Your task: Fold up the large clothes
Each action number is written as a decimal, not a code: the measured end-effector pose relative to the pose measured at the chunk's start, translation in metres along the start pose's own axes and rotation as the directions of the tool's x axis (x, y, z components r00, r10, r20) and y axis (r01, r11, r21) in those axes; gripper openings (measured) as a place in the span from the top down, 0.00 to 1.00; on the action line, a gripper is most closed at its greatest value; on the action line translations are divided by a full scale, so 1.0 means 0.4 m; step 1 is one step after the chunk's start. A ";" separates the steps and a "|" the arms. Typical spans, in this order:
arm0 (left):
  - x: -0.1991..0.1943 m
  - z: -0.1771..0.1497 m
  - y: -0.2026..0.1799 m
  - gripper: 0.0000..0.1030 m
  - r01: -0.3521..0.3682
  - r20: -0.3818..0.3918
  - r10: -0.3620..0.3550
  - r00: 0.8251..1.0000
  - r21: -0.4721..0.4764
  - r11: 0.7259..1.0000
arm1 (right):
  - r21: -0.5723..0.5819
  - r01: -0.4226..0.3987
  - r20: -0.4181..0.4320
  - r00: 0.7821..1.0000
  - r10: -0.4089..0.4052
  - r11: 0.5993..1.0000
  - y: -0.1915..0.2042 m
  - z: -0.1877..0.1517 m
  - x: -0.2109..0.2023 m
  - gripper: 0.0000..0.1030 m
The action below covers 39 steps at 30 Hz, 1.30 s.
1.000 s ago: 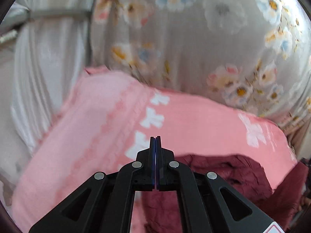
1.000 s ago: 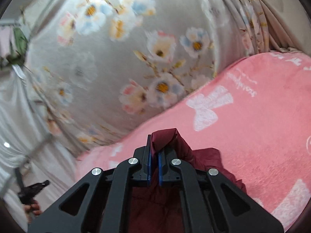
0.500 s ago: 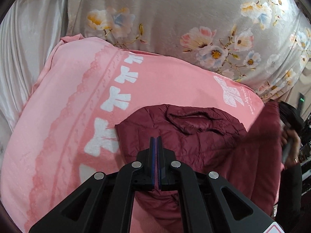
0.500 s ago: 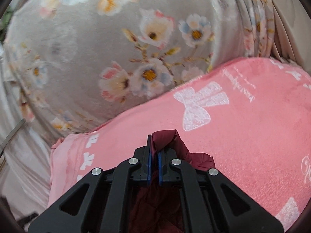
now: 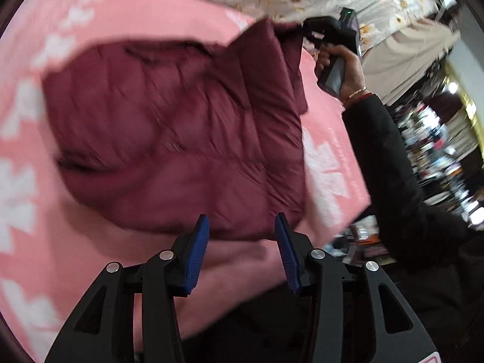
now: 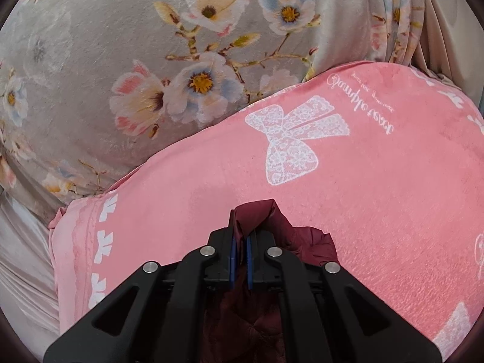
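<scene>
Jacket: maroon quilted puffer jacket (image 5: 181,139) lying on the pink bow-print blanket (image 5: 90,272), 1 corner lifted.
Right gripper (image 6: 240,260): clamped on that corner, likely to carry it over for a fold.
Left gripper (image 5: 242,251): jaws just been opening, nothing between them, above the near hem.
Axis: seems to run left-right in the left view; blurred.
Backdrop: floral cloth (image 6: 121,45).

left tongs (image 5: 242,251) newly parted, empty, now low above jacket's (image 5: 181,139) near edge

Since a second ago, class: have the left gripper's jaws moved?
Yes. The left gripper has just been opening; nothing sits between its pads, above the pink blanket.
</scene>
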<state>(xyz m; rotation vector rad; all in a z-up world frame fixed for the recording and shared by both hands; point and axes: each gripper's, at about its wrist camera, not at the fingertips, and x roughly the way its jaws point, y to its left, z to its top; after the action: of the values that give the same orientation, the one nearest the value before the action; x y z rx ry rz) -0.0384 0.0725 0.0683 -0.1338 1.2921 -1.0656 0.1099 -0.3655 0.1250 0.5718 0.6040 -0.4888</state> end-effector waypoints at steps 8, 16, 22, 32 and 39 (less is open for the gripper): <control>0.061 -0.015 0.043 0.59 0.101 0.022 -0.099 0.995 -0.272 0.957 | -0.026 -0.001 0.024 1.000 0.002 1.000 -0.006 -0.017 -0.043 0.96; 0.110 -0.051 0.104 0.59 0.123 0.001 -0.139 0.990 -0.477 0.870 | -0.072 0.008 0.050 0.999 -0.004 0.997 0.011 -0.023 -0.088 0.96; 0.144 -0.026 0.095 0.59 0.207 0.039 -0.217 0.975 -0.502 0.840 | -0.089 0.006 0.058 0.998 0.000 0.996 0.021 -0.041 -0.108 0.96; 0.217 0.036 0.090 0.94 0.207 0.020 -0.234 0.972 -0.540 0.816 | -0.105 -0.005 0.073 0.997 0.013 0.994 0.007 -0.068 -0.153 0.96; 0.110 0.111 0.083 0.99 0.253 0.162 -0.201 0.966 -0.430 0.867 | -0.113 -0.016 0.083 0.996 0.025 0.993 -0.008 -0.084 -0.174 0.96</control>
<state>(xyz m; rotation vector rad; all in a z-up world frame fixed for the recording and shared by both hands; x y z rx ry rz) 0.0122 0.0393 0.0315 -0.7039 1.4258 -0.9226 0.0448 -0.3289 0.1458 0.4480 0.5408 -0.4545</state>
